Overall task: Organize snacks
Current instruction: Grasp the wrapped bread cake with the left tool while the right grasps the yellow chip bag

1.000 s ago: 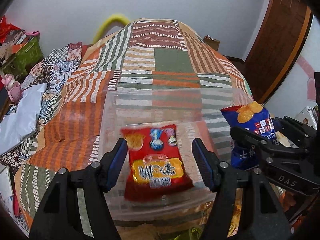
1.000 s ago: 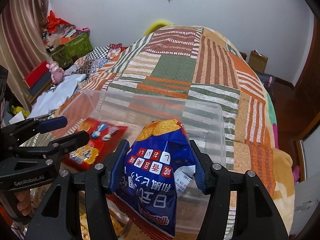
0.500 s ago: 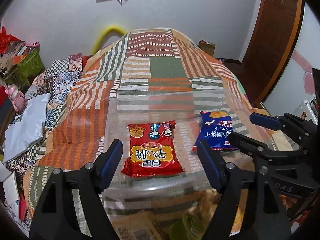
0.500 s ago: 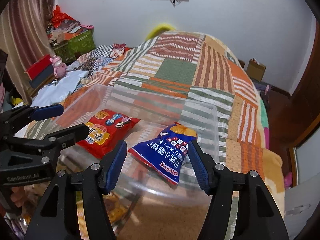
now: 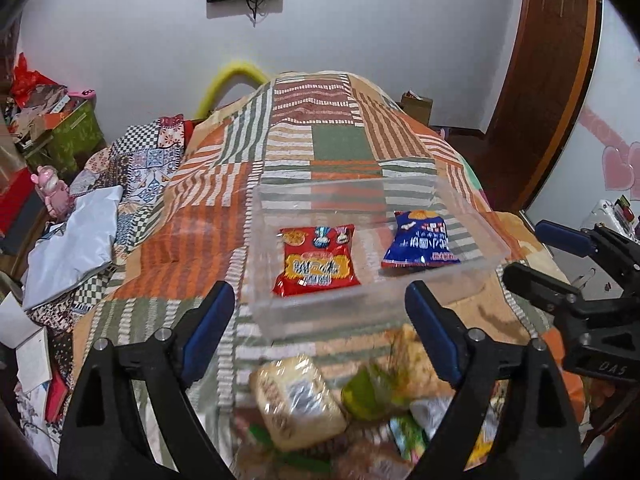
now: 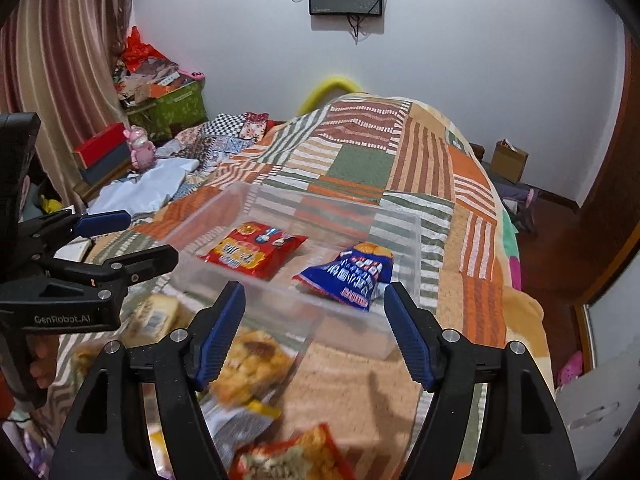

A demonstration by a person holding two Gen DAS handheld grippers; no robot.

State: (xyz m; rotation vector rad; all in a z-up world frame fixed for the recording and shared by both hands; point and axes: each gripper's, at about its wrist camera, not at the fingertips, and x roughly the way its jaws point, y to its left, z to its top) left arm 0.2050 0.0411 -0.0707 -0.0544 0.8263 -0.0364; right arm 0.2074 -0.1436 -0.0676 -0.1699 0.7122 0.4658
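Clear bin (image 5: 372, 312) on quilt (image 5: 344, 148): red packet (image 5: 316, 264) at 9 o'clock, blue packet (image 5: 420, 242) at 3. Left gripper (image 5: 320, 336) and right gripper (image 6: 316, 332) empty, jaws just widened, nothing between.

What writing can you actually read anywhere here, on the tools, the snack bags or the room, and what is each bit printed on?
"GenRobot.AI": on the body of the left gripper, seen from the right wrist.
"DAS": on the body of the right gripper, seen from the left wrist.
Red snack bag: large yellow characters, too blurred to read.
Blue snack bag: white characters, too blurred to read.
Loose snack packets in front of the clear bin: print unreadable.
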